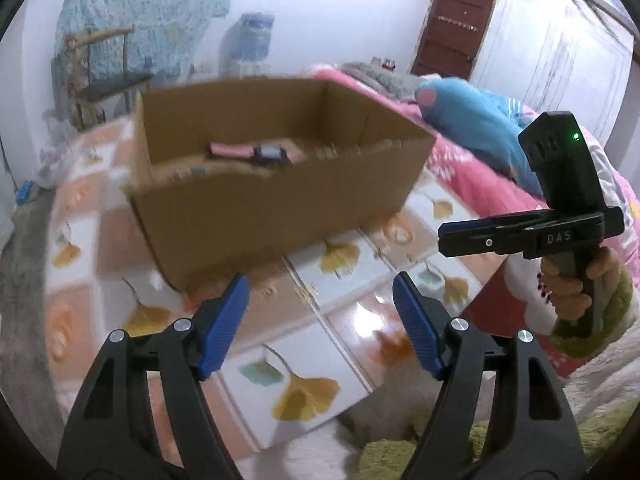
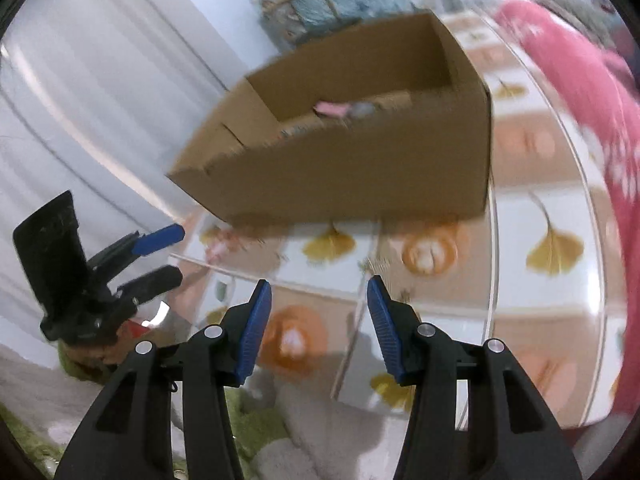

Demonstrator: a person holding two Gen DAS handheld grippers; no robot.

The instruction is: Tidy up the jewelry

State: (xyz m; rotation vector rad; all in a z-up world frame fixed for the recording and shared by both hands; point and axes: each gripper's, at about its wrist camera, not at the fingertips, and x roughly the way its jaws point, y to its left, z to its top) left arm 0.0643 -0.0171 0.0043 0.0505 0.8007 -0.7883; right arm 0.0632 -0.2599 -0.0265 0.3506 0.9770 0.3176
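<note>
An open cardboard box (image 1: 280,200) stands on a table with a ginkgo-leaf cloth (image 1: 312,360). Inside it lies a pink-strapped watch (image 1: 256,153), seen blurred as a watch (image 2: 332,109) in the right wrist view, beside some small unclear items. My left gripper (image 1: 320,280) hovers open over the table just in front of the box, with nothing between its blue pads (image 1: 224,320). To its right, a hand (image 1: 572,288) holds my right gripper (image 1: 448,236). In its own view the right gripper (image 2: 319,284) is open and empty, short of the box (image 2: 352,160). The left gripper (image 2: 176,254) shows open at the left.
A bed with a pink blanket (image 1: 460,172) and a blue cushion (image 1: 472,120) borders the table on the right. A chair (image 1: 104,80) and a large water bottle (image 1: 252,40) stand behind the box. A green fuzzy sleeve (image 1: 604,320) covers the right arm.
</note>
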